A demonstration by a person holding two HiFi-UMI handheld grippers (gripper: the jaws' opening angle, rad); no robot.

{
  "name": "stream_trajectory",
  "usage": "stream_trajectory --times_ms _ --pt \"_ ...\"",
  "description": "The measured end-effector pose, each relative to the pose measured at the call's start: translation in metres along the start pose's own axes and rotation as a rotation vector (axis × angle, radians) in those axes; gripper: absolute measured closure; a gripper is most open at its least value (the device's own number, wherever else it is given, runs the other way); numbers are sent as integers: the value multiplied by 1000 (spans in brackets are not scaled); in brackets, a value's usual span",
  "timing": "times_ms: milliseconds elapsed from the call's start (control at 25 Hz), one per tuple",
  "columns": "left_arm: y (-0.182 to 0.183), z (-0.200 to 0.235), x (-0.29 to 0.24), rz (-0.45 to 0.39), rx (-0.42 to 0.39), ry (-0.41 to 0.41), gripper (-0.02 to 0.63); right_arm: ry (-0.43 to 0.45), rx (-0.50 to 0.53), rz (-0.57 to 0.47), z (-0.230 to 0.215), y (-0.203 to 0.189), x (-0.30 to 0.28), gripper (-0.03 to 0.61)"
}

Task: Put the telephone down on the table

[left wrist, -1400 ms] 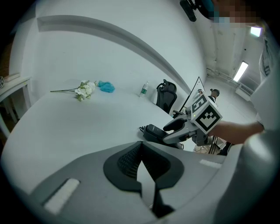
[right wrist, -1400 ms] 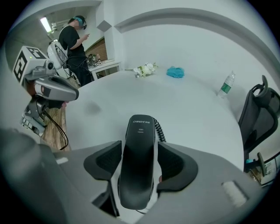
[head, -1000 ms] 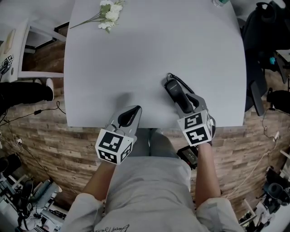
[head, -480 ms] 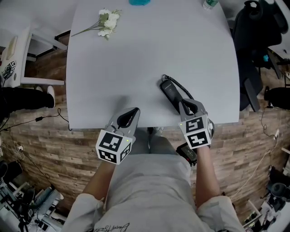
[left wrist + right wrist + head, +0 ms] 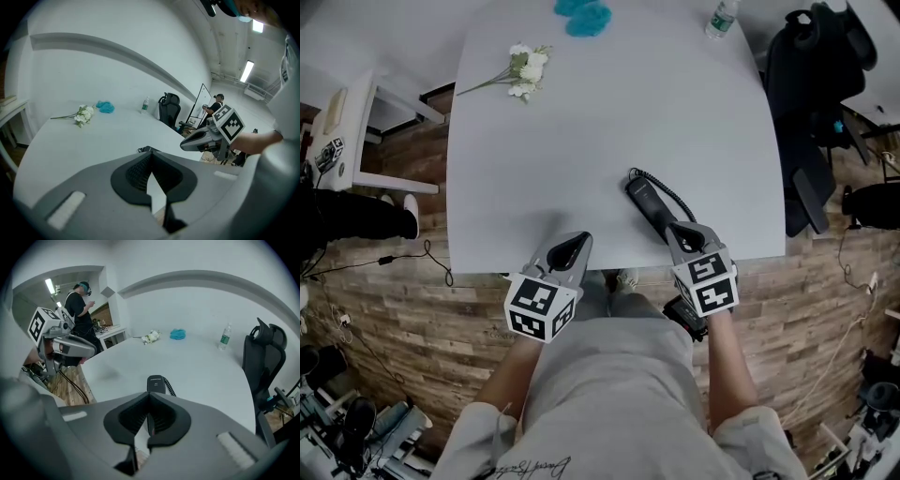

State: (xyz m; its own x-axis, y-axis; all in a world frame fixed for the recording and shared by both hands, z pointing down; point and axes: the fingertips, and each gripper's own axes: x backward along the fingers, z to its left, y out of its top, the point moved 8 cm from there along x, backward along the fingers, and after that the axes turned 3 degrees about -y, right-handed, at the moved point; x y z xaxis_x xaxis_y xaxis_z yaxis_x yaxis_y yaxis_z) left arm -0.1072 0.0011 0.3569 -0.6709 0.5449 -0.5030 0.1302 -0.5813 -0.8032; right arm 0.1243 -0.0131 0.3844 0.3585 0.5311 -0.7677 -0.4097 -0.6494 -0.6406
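Black telephone (image 5: 649,199) on table (image 5: 581,141) beyond right claw (image 5: 677,230), jaws just closed, empty.

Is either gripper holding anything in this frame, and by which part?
The right gripper, its jaws just closed, clamps the telephone handset by the end nearest the person. The left gripper is shut and empty.

The black telephone handset (image 5: 649,201) lies flat on the white table (image 5: 581,131), its coiled cord alongside, pointing away just ahead of the right gripper (image 5: 681,233).
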Motion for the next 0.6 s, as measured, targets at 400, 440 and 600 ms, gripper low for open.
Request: stream_trajectory --times_ms 400,440,600 --pt "-6 -18 14 19 -16 12 598 98 -47 -51 17 -3 21 572" --pt "-4 -17 16 11 -12 20 598 106 -58 -60 17 -3 23 572" --pt "4 -13 22 -8 -24 37 598 118 -82 -82 16 1 28 572"
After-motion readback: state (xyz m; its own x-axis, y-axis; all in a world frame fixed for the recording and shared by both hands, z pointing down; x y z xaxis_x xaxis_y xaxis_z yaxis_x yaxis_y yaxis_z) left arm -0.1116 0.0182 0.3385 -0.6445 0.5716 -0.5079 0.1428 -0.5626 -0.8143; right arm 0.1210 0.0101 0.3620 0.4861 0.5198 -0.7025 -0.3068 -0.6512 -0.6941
